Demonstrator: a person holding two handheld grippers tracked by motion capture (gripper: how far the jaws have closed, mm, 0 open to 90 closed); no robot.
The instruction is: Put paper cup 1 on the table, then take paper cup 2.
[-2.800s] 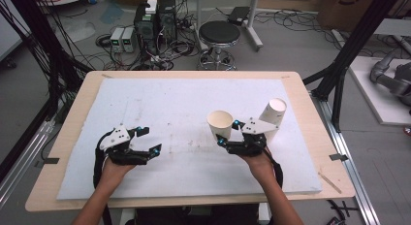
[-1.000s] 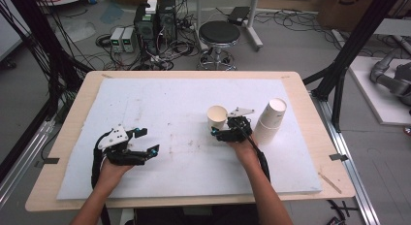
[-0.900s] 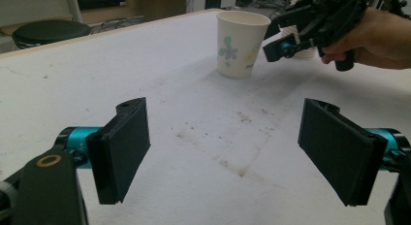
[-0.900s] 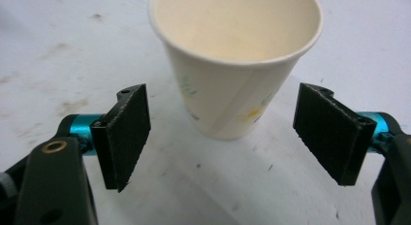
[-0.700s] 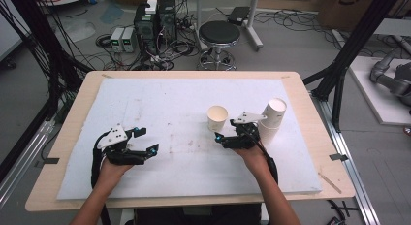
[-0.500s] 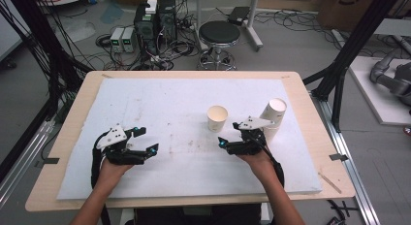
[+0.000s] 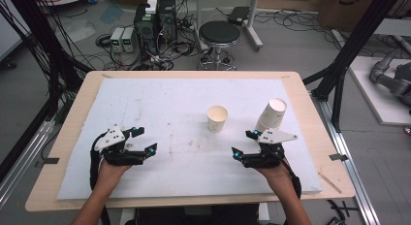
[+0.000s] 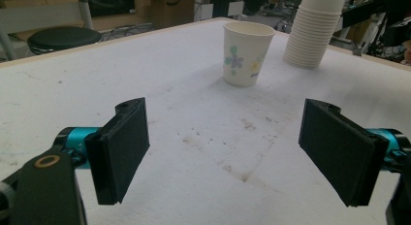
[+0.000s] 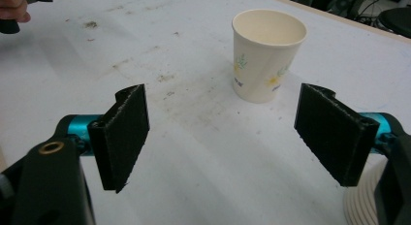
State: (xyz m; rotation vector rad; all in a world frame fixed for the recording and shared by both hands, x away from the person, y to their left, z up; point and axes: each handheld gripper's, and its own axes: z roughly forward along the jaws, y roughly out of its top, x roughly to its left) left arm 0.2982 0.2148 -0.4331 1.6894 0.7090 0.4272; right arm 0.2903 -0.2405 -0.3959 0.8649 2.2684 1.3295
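Since the earlier frames the right gripper (image 7: 244, 144) has let go of the single paper cup (image 7: 217, 118) and drawn back toward the near edge of the table (image 7: 58, 152), to the right of where it set the cup down; the cup stands upright and alone on the white foam mat (image 7: 160, 104), a little right of centre. The right gripper's jaws are spread wide with nothing between them, and in the right gripper view the cup (image 9: 268, 55), printed with small flowers, sits beyond the jaws, clear of both pads.

The stack of paper cups (image 7: 271, 116) stands at the right of the mat, leaning slightly, just beyond the right gripper and well apart from the single cup.

The left gripper (image 7: 145, 140) rests at the near left of the mat, held in the person's left hand (image 7: 109, 169). Its jaws too stand wide apart and empty, after a brief widening and a slight closing back. From its own view the single cup (image 8: 247, 53) and the stack (image 8: 315, 31) appear far across the stained mat, side by side without touching.
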